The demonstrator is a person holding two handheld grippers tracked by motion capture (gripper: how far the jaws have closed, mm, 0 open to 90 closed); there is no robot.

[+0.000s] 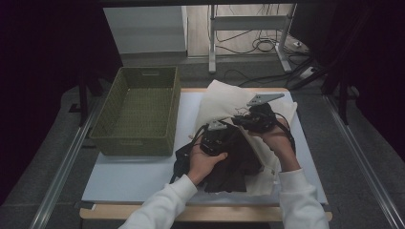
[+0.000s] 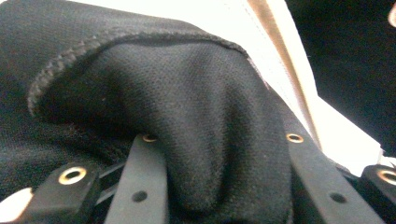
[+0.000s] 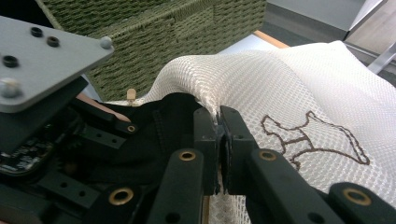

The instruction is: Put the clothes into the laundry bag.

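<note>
A cream mesh laundry bag lies on the table, with a dark garment partly inside its mouth. My right gripper is shut on the bag's rim, holding it lifted; a brown stitched animal figure marks the bag. In the high view the right gripper sits at the bag's opening. My left gripper is just left of it, pressed into the garment. In the left gripper view its jaws stand wide apart, black cloth bulging between them, pale bag fabric beyond.
A green woven basket with nothing in it stands at the table's left; its wall rises behind the bag. White table surface lies bare in front of the basket. Table legs and cables are on the floor beyond.
</note>
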